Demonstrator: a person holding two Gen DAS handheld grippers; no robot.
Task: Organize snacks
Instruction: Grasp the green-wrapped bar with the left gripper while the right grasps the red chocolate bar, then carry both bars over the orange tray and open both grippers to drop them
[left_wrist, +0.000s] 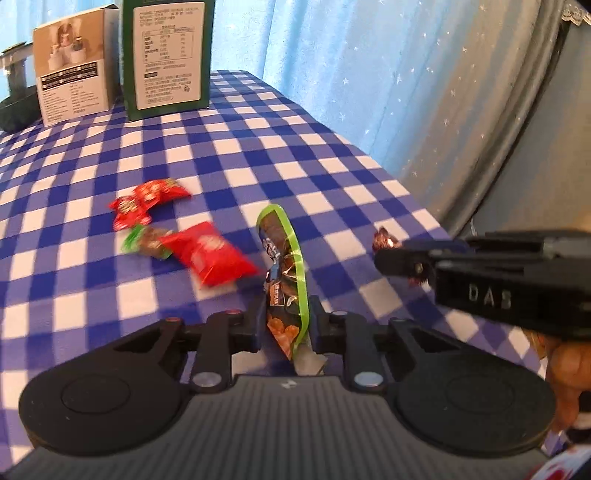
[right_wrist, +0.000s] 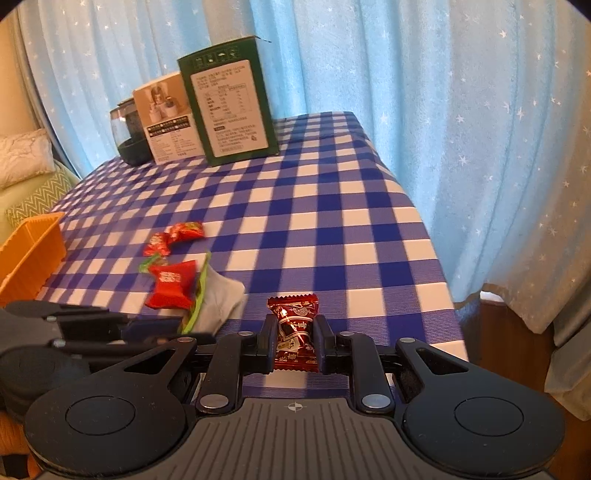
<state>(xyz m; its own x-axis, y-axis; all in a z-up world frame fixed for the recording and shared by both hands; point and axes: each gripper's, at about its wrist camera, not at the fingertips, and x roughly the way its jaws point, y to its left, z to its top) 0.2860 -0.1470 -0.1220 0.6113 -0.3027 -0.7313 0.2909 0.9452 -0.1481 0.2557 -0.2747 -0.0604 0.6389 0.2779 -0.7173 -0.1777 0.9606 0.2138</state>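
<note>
My left gripper (left_wrist: 288, 314) is shut on a brown snack packet with a lime-green edge (left_wrist: 282, 254), which stands on edge above the checked tablecloth. In the right wrist view the packet's silver back (right_wrist: 221, 299) shows beside that gripper (right_wrist: 173, 330). My right gripper (right_wrist: 295, 332) is shut on a dark red wrapped candy (right_wrist: 295, 312); from the left wrist view it (left_wrist: 402, 258) comes in from the right with the candy (left_wrist: 386, 238) at its tip. Loose on the cloth lie a red packet (left_wrist: 207, 254), a green-brown candy (left_wrist: 147, 242) and two small red candies (left_wrist: 147, 199).
An orange basket (right_wrist: 29, 247) sits at the table's left edge. A green box (right_wrist: 229, 110), a beige box (right_wrist: 166, 122) and a dark glass jar (right_wrist: 127, 136) stand at the back. The table's right edge (right_wrist: 436, 258) drops off beside a blue curtain. A hand (left_wrist: 569, 373) holds the right gripper.
</note>
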